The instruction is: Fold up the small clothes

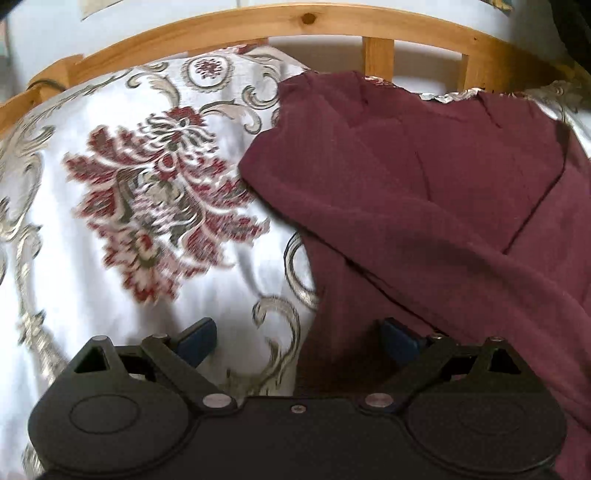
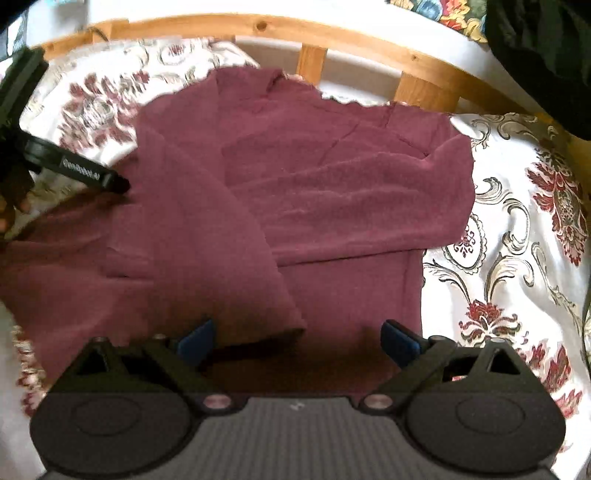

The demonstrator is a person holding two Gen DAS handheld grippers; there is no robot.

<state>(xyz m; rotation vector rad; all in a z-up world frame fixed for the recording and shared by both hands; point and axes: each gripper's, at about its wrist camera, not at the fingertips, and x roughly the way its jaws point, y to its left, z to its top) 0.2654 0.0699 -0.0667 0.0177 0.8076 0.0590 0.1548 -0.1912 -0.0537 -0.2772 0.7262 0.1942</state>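
1. Maroon top (image 2: 295, 206) lies spread on the flowered bedspread (image 2: 517, 258), its sleeves folded in over the body, near the wooden bed rail (image 2: 332, 33).
2. Left gripper (image 1: 299, 339) hangs at the top's left edge, fingers spread wide, grasping nothing.
3. Right gripper (image 2: 297, 341) hovers over the hem, fingers released too.
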